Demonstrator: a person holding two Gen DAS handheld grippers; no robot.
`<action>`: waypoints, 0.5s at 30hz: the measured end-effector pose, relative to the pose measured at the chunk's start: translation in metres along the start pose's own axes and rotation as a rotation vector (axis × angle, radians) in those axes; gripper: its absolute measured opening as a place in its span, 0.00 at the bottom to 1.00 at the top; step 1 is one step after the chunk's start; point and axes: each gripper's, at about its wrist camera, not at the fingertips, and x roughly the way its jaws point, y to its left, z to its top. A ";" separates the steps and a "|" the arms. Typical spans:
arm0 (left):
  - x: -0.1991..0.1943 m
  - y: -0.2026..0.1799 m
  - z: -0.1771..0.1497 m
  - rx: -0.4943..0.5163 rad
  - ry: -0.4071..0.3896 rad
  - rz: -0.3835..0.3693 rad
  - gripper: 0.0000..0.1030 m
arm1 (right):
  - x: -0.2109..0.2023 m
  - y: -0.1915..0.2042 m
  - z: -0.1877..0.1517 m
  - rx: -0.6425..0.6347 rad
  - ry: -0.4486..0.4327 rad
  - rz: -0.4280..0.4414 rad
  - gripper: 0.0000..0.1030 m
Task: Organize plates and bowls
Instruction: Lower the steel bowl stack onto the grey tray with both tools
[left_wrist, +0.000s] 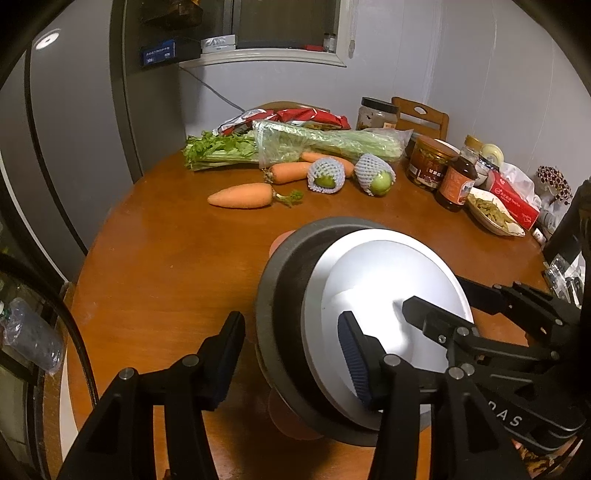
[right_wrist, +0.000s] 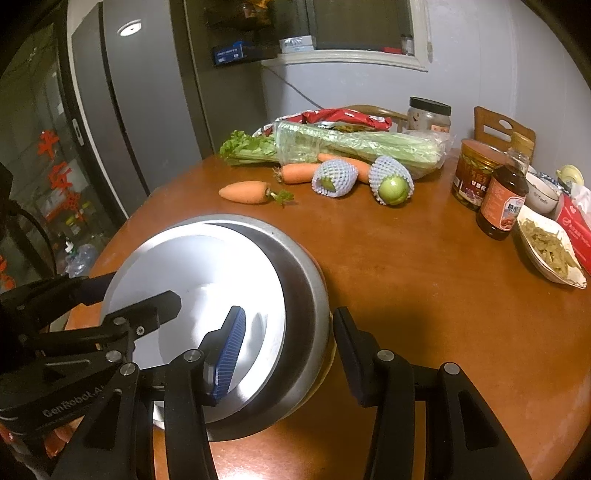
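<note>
A shiny steel plate (left_wrist: 388, 280) lies tilted inside a larger steel bowl (left_wrist: 284, 295) on the round wooden table (left_wrist: 166, 258). An orange dish (left_wrist: 284, 413) shows under the bowl. My left gripper (left_wrist: 291, 354) is open, its jaws straddling the bowl's left rim, one finger inside over the plate. My right gripper (right_wrist: 288, 350) is open too and straddles the bowl's right rim (right_wrist: 314, 295), its left finger (right_wrist: 229, 354) over the plate (right_wrist: 184, 280). Each gripper appears in the other's view.
At the table's far side lie celery (left_wrist: 295, 144), carrots (left_wrist: 240, 195), two netted green fruits (left_wrist: 375, 173), jars and a sauce bottle (left_wrist: 456, 184), a dish of food (left_wrist: 493, 216) and a red tissue box (left_wrist: 513, 199). A fridge (left_wrist: 74, 129) stands at left.
</note>
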 end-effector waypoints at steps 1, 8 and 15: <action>0.000 0.001 0.000 0.000 -0.002 0.004 0.52 | 0.001 0.000 0.000 -0.002 0.001 0.001 0.49; -0.008 0.004 -0.001 -0.017 -0.028 0.002 0.55 | 0.003 0.004 -0.001 -0.014 0.015 -0.002 0.50; -0.016 0.007 0.000 -0.016 -0.047 0.007 0.57 | 0.000 0.007 -0.001 -0.026 0.008 -0.011 0.53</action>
